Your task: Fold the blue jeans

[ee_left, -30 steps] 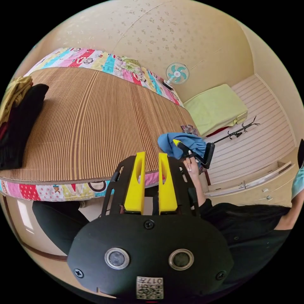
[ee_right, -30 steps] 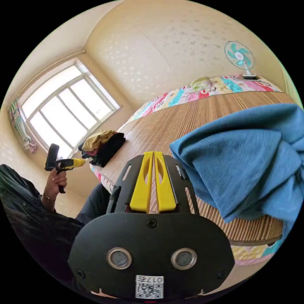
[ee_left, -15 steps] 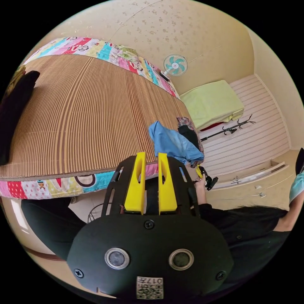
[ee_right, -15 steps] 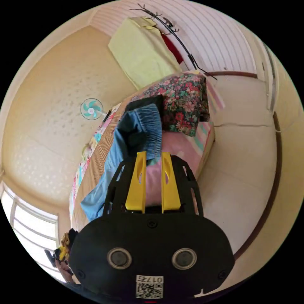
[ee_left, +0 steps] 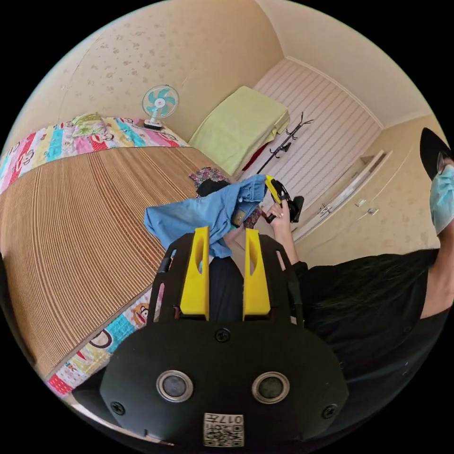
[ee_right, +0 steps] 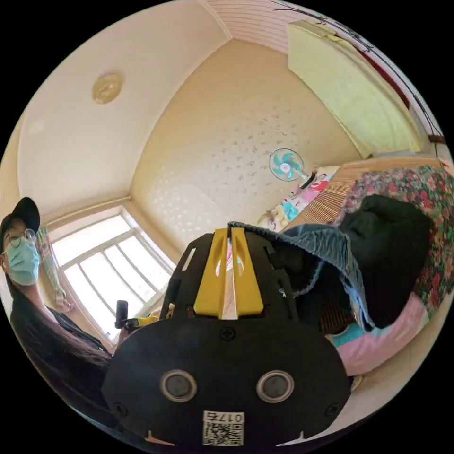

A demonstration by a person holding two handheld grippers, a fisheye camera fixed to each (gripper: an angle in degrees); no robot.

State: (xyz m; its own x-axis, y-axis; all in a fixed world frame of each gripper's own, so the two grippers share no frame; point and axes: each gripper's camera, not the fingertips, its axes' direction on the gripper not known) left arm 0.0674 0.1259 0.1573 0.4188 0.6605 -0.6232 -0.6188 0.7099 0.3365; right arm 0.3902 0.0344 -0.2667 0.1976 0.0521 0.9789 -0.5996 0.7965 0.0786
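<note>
Bed mat (ee_left: 80, 208): brown, ribbed, spread over the bed; in the left gripper view, bordered by a patchwork cartoon-print sheet (ee_left: 61, 139) along its far edge and again at the near edge.
Table fan (ee_left: 160, 103): teal blades, standing at the far edge of the bed against the speckled wall; seen also in the right gripper view (ee_right: 286, 165).
Left gripper (ee_left: 226, 231): yellow jaws apart, nothing between them; held off the near edge of the bed, just beside the hanging denim.
Blue jeans (ee_left: 203, 215): lifted off the mat at one end, draped in a bunch down towards the mat's near corner; in the right gripper view (ee_right: 326, 248), raw denim edge running from the jaw tips out to the right.
Right gripper (ee_left: 270, 185): held in a hand (ee_left: 282, 220), raised beside the bed; in its own view (ee_right: 230, 231), jaws pressed together, clamped on the hem of the jeans.
Black garment (ee_right: 392, 250): heaped on a floral cloth (ee_right: 428, 198), behind the jeans.
Yellow-green slab (ee_left: 239, 125): leaning against the wall.
</note>
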